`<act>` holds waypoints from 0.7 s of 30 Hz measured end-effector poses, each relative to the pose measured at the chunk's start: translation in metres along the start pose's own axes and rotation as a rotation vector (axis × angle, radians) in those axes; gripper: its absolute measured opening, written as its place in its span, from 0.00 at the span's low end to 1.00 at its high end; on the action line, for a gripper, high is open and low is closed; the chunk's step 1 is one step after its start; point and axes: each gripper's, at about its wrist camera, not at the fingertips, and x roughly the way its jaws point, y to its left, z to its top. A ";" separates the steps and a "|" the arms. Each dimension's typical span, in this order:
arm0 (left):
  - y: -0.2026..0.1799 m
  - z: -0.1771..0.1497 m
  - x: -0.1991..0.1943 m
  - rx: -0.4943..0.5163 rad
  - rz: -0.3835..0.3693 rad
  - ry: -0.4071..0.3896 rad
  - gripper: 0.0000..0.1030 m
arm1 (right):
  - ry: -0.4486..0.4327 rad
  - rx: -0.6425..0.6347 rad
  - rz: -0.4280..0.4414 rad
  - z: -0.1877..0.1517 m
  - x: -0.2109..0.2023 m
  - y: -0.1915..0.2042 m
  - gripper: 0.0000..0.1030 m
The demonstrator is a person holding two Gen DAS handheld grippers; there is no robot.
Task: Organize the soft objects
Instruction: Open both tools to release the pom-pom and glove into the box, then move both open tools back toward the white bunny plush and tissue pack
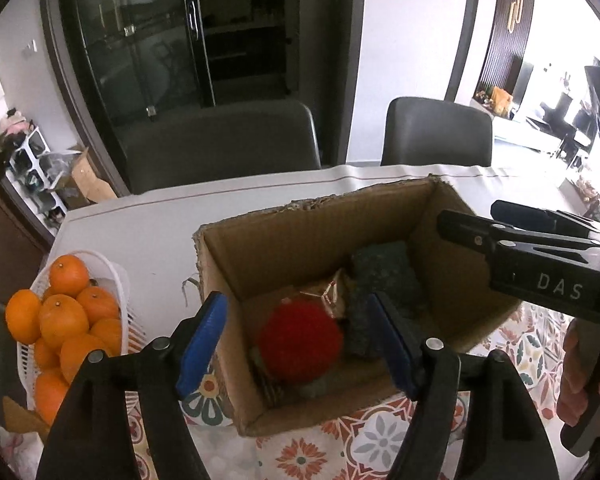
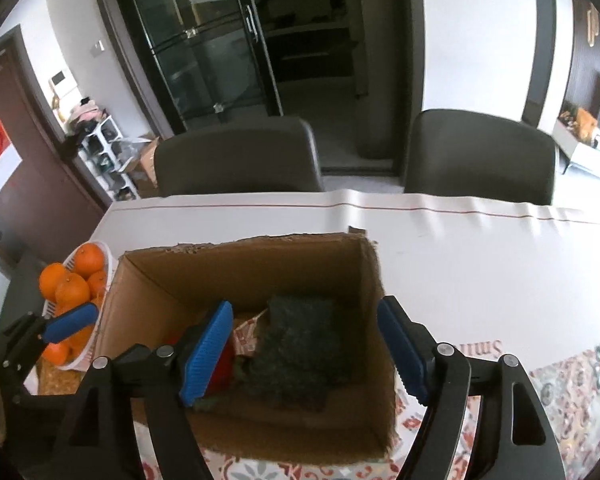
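Standing on the table [image 2: 480, 264], one open cardboard box [image 1: 300, 236] holds one red ball [image 1: 300, 338], one dark green pad [image 1: 384, 280] with its long axis running from near wall to far wall, and one red-and-white wrapper [image 2: 247, 334] between them. Left gripper [image 1: 300, 344] hovers over the ball, fingers wide, gripping nothing. Right gripper [image 2: 308, 350] hangs above the pad, likewise wide and unloaded. One white basket [image 1: 116, 280] of oranges [image 1: 64, 320] sits left of the box
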 end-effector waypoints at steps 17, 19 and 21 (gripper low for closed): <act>-0.004 -0.032 -0.075 -0.019 -0.020 -0.083 0.75 | -0.016 0.017 -0.023 -0.036 -0.074 0.018 0.74; -0.003 -0.037 -0.085 -0.024 -0.019 -0.090 0.75 | -0.019 0.011 -0.020 -0.042 -0.081 0.021 0.74; -0.003 -0.044 -0.094 -0.028 -0.013 -0.091 0.75 | -0.015 0.003 -0.017 -0.049 -0.089 0.026 0.74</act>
